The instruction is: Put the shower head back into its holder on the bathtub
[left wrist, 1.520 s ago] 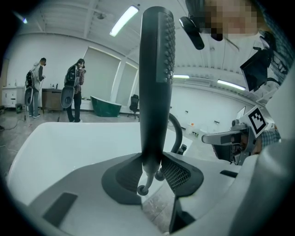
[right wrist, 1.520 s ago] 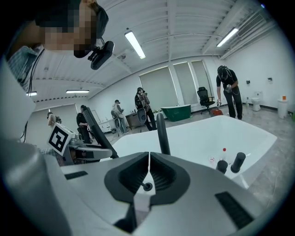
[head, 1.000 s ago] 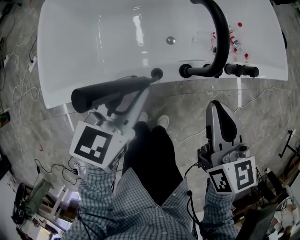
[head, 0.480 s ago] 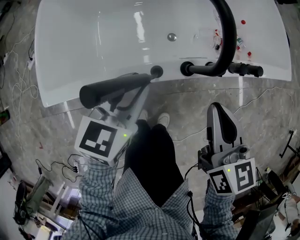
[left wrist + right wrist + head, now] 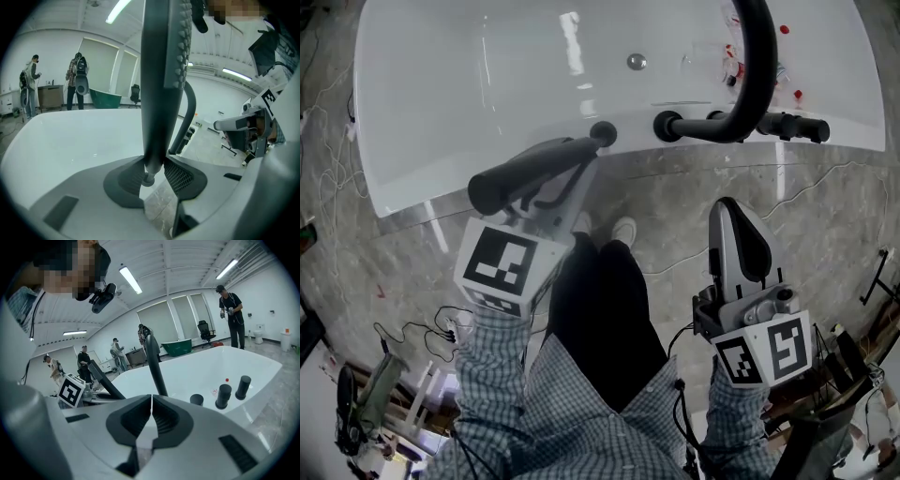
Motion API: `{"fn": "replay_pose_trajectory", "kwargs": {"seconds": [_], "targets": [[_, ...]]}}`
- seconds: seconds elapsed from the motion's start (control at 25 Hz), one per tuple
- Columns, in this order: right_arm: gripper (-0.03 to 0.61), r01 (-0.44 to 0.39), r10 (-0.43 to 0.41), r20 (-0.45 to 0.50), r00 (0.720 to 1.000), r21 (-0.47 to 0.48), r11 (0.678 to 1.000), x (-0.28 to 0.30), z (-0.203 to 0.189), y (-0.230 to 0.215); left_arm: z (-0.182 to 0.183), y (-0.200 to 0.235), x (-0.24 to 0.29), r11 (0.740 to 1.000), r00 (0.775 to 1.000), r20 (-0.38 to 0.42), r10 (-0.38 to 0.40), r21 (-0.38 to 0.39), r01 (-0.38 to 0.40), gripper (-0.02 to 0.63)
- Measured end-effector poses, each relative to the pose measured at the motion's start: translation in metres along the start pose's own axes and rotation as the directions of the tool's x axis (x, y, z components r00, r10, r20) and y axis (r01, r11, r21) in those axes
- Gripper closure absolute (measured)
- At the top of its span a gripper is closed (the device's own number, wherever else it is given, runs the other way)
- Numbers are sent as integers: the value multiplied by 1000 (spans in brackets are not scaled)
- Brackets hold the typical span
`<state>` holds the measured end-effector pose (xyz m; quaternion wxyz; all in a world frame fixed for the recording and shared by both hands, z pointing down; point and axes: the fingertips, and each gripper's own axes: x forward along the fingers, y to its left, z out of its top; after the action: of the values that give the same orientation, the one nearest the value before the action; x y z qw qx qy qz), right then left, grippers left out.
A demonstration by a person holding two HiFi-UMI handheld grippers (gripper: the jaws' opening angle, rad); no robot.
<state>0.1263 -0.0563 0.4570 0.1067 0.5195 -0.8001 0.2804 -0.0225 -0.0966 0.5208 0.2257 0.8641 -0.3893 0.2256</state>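
L gripper (image 5: 154, 165) fingers clamped on the shower head (image 5: 161, 70) low on its handle, w/ the spray end standing well above them. In head view its narrow end sits by the bathtub (image 5: 469, 94) near rim. R gripper (image 5: 151, 401) fingers together, nothing btwn them, over the floor (image 5: 830, 211).

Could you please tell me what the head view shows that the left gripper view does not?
Only the head view: the metal drain fitting, the person's shoes. Only the left gripper view: spray nozzles, bystanders in the background. Both: the left gripper shut on the shower head, the white bathtub.
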Motion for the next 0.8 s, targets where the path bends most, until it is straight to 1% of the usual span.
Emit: {"fn": "replay_pose_trajectory", "kwargs": {"seconds": [0.12,0.28,0.44,0.8], "targets": [[557,1,-1,-5,1000,5,1000,1,-4,-2,-3,0,9,1000,1000,-5,-5,12,5,479],[557,3,-3,-11,1000,7,1000,3,-9,-5,-15,2,20,999,999,-48,-9,50,12,479],[557,7,-6,-21,1000,16,1000,4,-16,-9,-25,3,32,997,997,-73,-14,78,20,479],[557,23,-22,-37,999,38,999,6,-34,-18,-45,7,56,993,992,-124,-13,114,27,479]]}}
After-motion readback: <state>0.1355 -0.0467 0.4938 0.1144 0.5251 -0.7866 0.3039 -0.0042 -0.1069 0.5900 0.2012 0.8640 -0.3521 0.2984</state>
